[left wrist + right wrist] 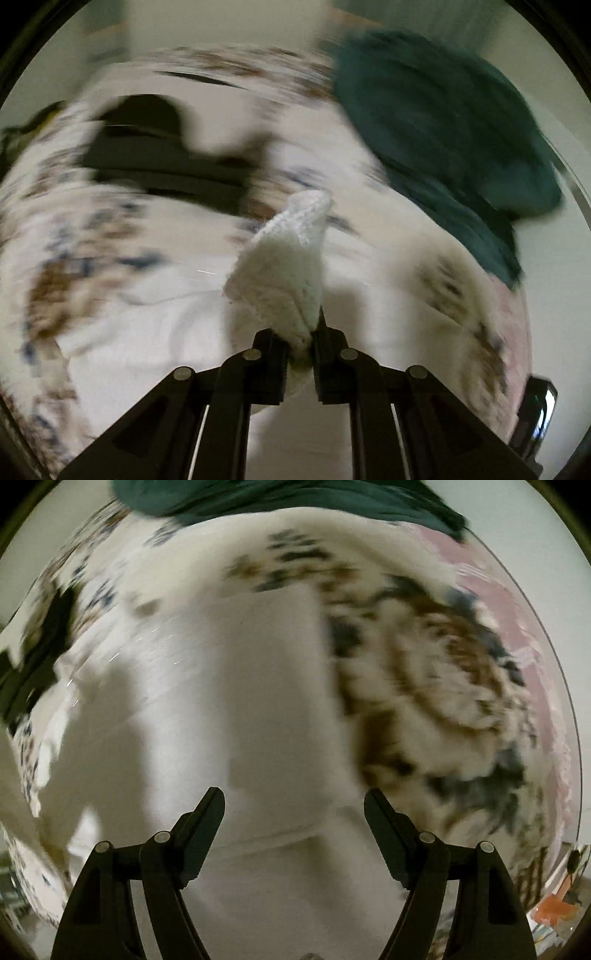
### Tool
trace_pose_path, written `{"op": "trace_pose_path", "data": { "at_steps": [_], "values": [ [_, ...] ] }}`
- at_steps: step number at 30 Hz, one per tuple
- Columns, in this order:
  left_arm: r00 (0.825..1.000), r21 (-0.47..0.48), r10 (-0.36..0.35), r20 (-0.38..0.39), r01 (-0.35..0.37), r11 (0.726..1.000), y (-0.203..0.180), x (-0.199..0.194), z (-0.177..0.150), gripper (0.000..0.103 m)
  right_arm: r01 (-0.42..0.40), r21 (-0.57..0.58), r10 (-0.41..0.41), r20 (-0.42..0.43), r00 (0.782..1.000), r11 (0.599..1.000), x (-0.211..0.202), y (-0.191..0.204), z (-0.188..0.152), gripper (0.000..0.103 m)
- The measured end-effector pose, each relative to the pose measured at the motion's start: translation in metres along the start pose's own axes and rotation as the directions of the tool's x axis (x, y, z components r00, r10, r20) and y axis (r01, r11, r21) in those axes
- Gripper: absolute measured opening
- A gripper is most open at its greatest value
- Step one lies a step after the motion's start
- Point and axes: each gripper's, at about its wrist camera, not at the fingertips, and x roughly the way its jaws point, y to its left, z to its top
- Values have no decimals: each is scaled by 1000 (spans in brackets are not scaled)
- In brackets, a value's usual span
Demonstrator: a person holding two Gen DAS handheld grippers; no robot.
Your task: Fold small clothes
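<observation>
My left gripper (300,334) is shut on a small white knitted piece (284,266), which sticks up and forward from between its fingers, above a blurred bed. A dark green garment (443,140) lies bunched at the upper right of the left wrist view. A black garment (162,155) lies flat at the upper left. My right gripper (293,797) points down with its jaws wide apart and nothing between them, over a plain white patch of the bedding (236,686). The dark green garment (295,498) shows along the top edge there.
The bed is covered by a white sheet with brown and blue floral print (436,672). A black glossy object (535,413) shows at the lower right edge of the left wrist view. Pale wall or floor surrounds the bed. Both views are motion-blurred.
</observation>
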Motion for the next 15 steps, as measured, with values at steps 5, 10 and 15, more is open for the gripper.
{"op": "trace_pose_path", "data": {
  "at_steps": [5,10,15],
  "values": [
    [994,116,-63,-89,73,990,-83,25,-22,13,-21,78,21,-7,1000,997,-5,-67,22,80],
    [992,116,31,-123,-17,993,-73,38,-27,55,-142,138,146,-17,989,980,-7,-98,31,80],
    [987,11,125,-97,-125,992,-11,26,-27,82,-252,134,256,-11,967,958,-9,-82,41,80]
  ]
}}
